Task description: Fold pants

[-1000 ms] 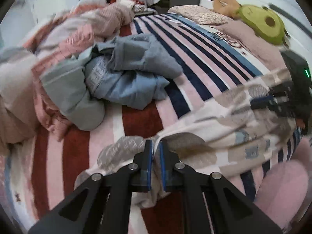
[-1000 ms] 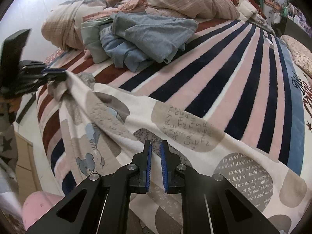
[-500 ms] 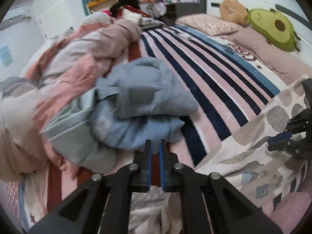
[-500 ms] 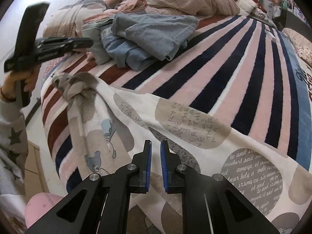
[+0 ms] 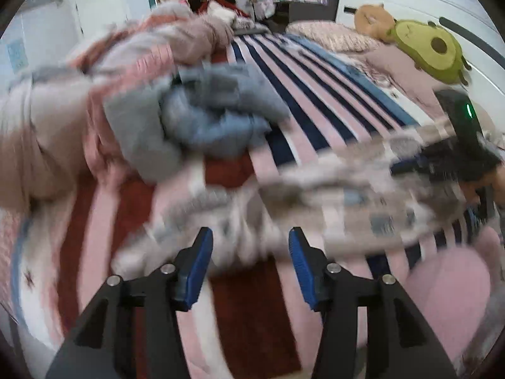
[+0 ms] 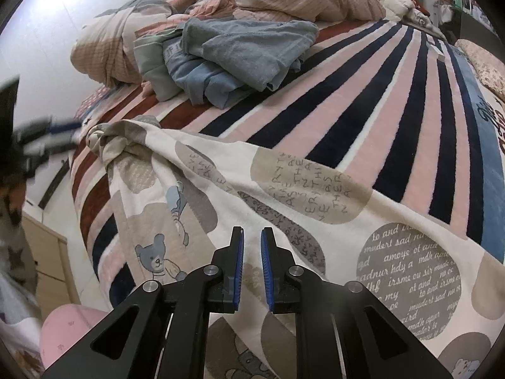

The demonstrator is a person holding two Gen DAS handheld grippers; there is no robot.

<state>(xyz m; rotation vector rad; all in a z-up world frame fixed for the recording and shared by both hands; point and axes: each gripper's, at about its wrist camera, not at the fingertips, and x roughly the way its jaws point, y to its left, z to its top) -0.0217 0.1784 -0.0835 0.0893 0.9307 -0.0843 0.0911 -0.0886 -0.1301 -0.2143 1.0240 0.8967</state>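
Pants (image 6: pixel 284 208): cream ones with bear and text-blob prints, lying spread across the near part of the bed, running from the bunched-up end at the bed's left edge over to the right in the right wrist view. In the left wrist view they're blurring out pretty badly (image 5: pixel 331 189), so no detail there.

Bunched end (image 6: pixel 113 139): sitting crumpled right by the bed's side edge, just beside the left gripper's tips.

Left gripper (image 5: pixel 249 252): jaws opening right now, blue pads standing apart with nothing pinched between them; the pants' wadded end is lying just past the tips. From the right wrist view it's a blurry shape (image 6: pixel 47 132) hanging off the bed's side.

Right gripper (image 6: pixel 251 246): jaws sitting nearly closed, only a thin slit showing, hovering over the pants near their lower edge. Can't tell if any cloth is caught in there.

Bed (image 6: pixel 394 101): striped cover in pink, navy and rust, and the whole middle-to-right stretch beyond the pants is lying free, so plenty of room there.

Clothes pile (image 6: pixel 240 53): blue and grey stuff heaping up behind the pants, apart from them, with a stripe of bare cover between.

Duvet (image 6: pixel 252 0): crumpled along the far side behind the pile.

Pillow (image 5: pixel 429 50): avocado one sitting up at the head end, well apart from everything.
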